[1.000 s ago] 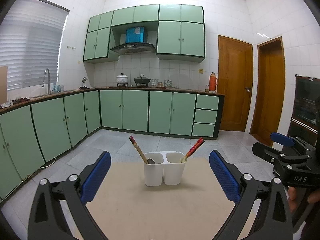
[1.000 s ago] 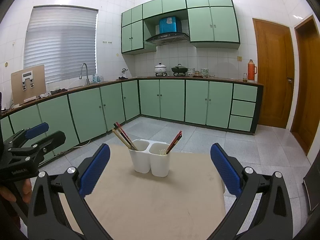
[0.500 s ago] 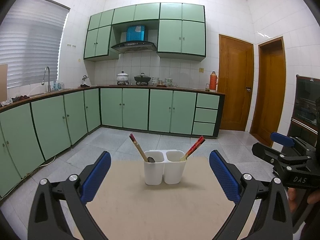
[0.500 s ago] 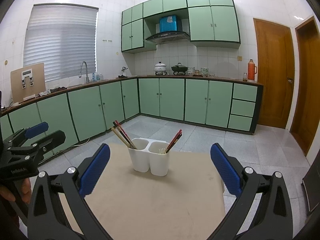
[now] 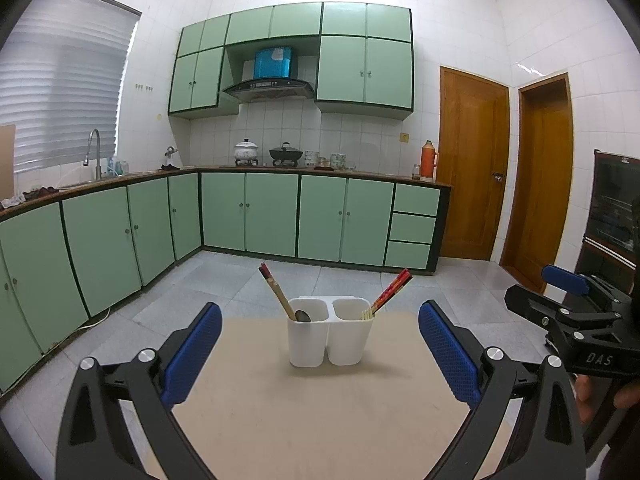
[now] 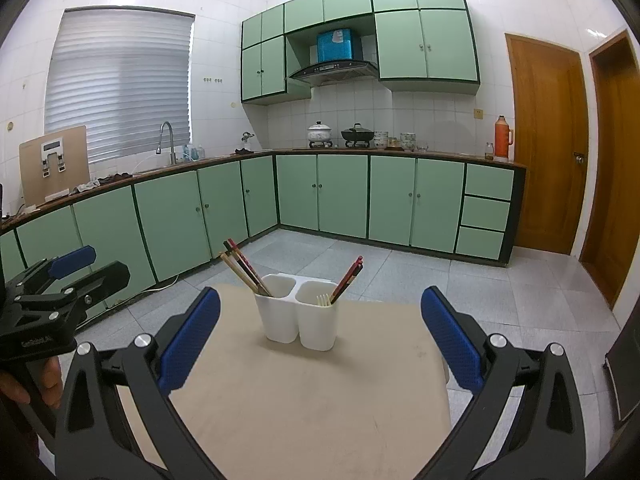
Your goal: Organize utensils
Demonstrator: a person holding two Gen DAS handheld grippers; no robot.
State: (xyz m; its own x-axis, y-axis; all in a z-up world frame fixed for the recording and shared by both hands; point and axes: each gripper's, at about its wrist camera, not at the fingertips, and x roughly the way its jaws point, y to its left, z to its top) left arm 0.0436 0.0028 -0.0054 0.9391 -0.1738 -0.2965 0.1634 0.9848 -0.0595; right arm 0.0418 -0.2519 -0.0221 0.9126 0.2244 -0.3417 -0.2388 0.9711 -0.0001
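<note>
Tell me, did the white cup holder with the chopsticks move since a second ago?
No. The white holder sits in the same spot near the far edge of the tan table; only the camera view drifted slightly.

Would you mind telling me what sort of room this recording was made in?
It looks like a home kitchen: green cabinets run beneath an L-shaped counter, a range hood hangs over pots on a stove, and a sink faucet stands below the window.

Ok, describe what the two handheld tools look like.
Both match: the left tool and right tool have black angular frames with triangular cutouts, silver screws, and blue textured pads on each finger. White lettering marks their bodies. No cables or sleeves visible.
</note>
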